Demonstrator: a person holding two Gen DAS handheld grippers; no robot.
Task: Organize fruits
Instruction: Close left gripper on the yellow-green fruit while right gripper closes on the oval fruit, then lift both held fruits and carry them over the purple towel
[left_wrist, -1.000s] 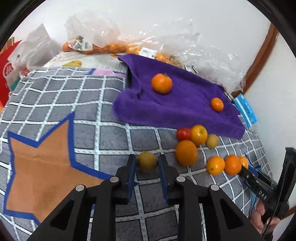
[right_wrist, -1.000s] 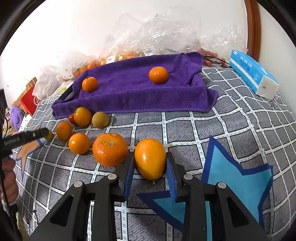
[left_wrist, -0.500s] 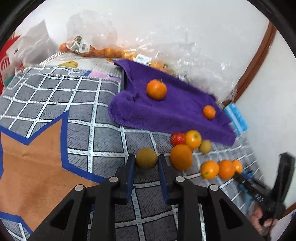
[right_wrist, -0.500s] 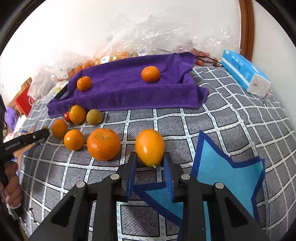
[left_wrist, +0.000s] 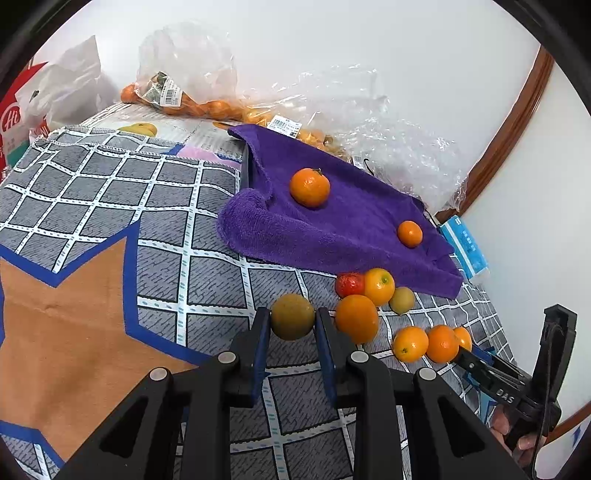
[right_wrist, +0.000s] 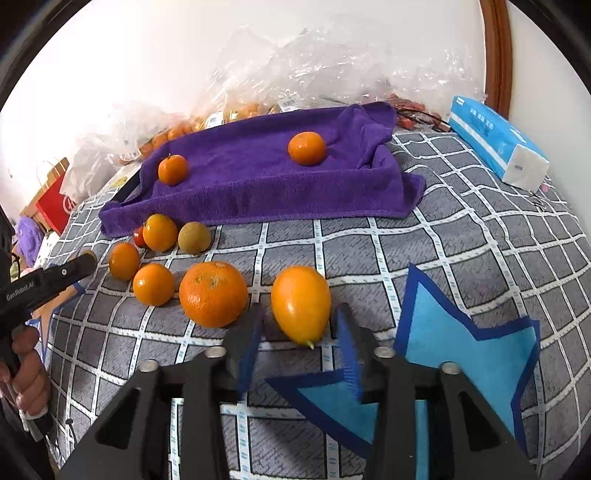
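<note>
My left gripper is shut on a round brown-green fruit, held just above the grey chequered cloth. My right gripper points at an oval orange-yellow fruit lying on the cloth. Its jaws are opening and the blue pads stand clear of the fruit on both sides. A purple towel at the back carries two tangerines. A big orange and several smaller fruits sit in a cluster in front of the towel.
Clear plastic bags of small oranges line the wall behind the towel. A blue tissue pack lies at the right. The cloth has an orange star patch and a blue star patch. A red bag stands far left.
The right gripper's jaws, clamped on the oval fruit before, have parted and let it go. The left gripper still grips the brown-green fruit and has tilted, so its view has shifted.
</note>
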